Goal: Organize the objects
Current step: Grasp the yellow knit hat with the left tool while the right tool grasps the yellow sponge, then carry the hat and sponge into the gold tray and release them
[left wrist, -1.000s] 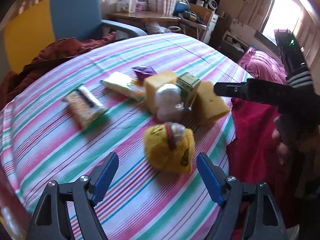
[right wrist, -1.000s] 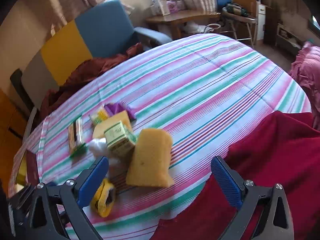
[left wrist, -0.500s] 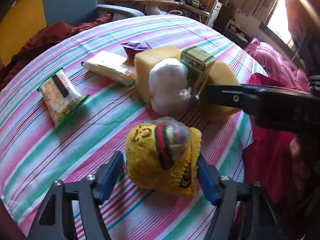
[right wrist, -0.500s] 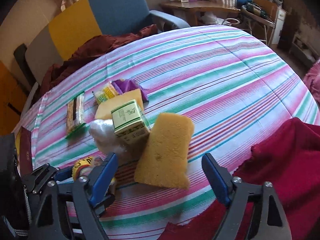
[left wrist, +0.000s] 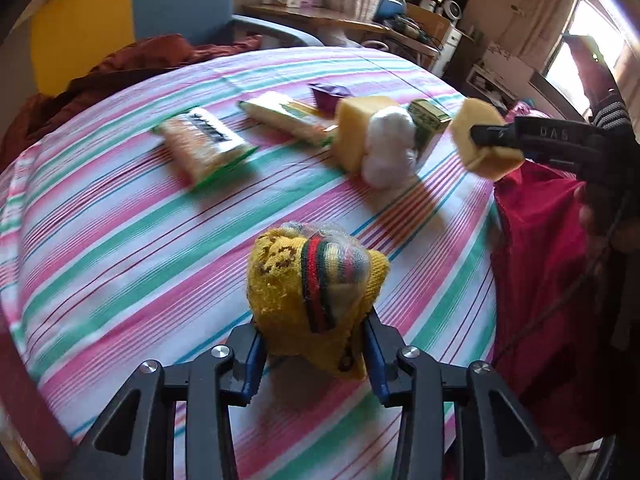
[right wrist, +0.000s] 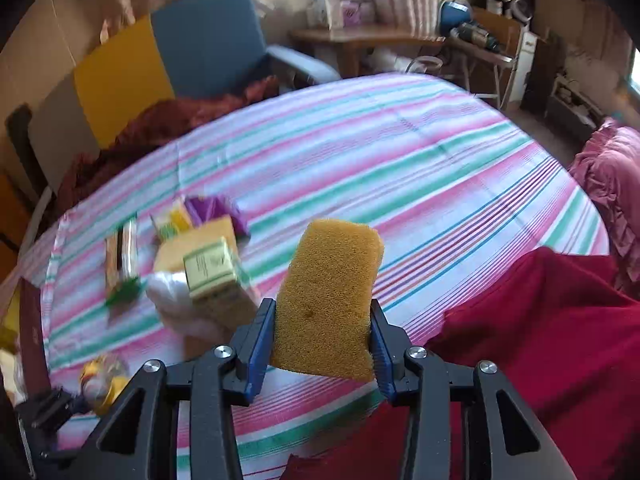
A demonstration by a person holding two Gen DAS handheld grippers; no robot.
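My left gripper (left wrist: 314,354) is shut on a yellow knitted bundle (left wrist: 312,284) with red and green stripes, held just above the striped tablecloth (left wrist: 120,240). My right gripper (right wrist: 322,344) is shut on an orange-yellow sponge (right wrist: 332,296) and holds it lifted off the table; it also shows in the left wrist view (left wrist: 486,142). On the cloth lie a second yellow sponge (left wrist: 356,128), a white cotton ball bag (left wrist: 390,144), a small green carton (left wrist: 428,122), two snack packets (left wrist: 204,144) (left wrist: 284,118) and a purple wrapper (left wrist: 330,94).
A red cloth (right wrist: 540,340) hangs over the table's right edge. A dark red blanket (left wrist: 120,68) and a blue and yellow armchair (right wrist: 192,52) stand behind the table. A wooden desk (right wrist: 360,40) with clutter is further back.
My left gripper closed on the yellow knitted bundle and raised it. My right gripper closed on the orange-yellow sponge and lifted it off the table, away from the carton.
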